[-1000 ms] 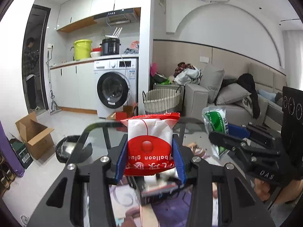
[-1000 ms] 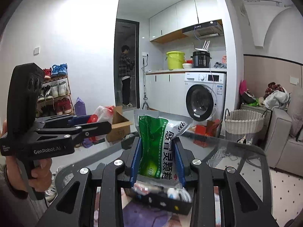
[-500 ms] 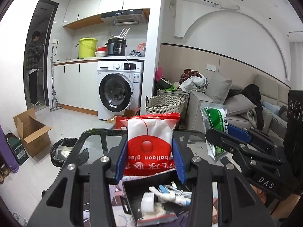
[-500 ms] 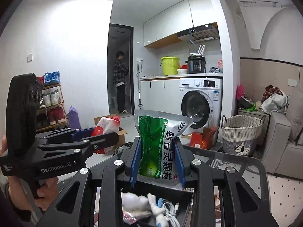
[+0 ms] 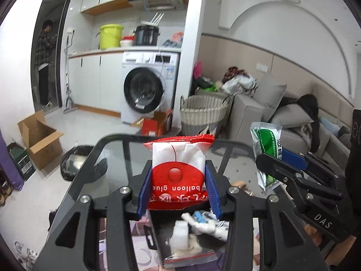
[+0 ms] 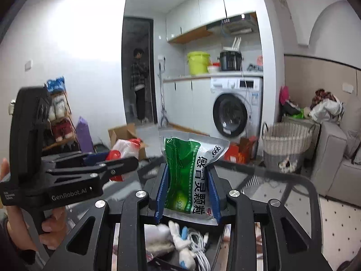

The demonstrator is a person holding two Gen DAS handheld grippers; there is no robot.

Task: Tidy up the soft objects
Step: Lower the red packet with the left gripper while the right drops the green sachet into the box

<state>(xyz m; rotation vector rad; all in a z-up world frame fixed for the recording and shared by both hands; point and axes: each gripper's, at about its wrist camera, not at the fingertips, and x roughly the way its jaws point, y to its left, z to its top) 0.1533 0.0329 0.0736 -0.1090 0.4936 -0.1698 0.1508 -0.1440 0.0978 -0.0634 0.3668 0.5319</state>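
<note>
The left claw (image 5: pixel 178 187) pinches a red-and-white plastic packet (image 5: pixel 178 169) upright between its pads, above the dark glass-topped desk (image 5: pixel 126 158). To its right, the right claw (image 5: pixel 274 169) grips a green-and-silver foil pouch (image 5: pixel 267 144) the same way. Below and just in front of both claws, a shallow black tray (image 6: pixel 214 244) sits on the desk, holding a small white plush toy (image 6: pixel 180 241) beside a coiled white cable (image 6: pixel 200 248). Beyond the desk's far edge stand a white front-loading washing machine (image 5: pixel 146 88) and, to its right, a woven wicker basket (image 5: pixel 203 110) on the floor.
</note>
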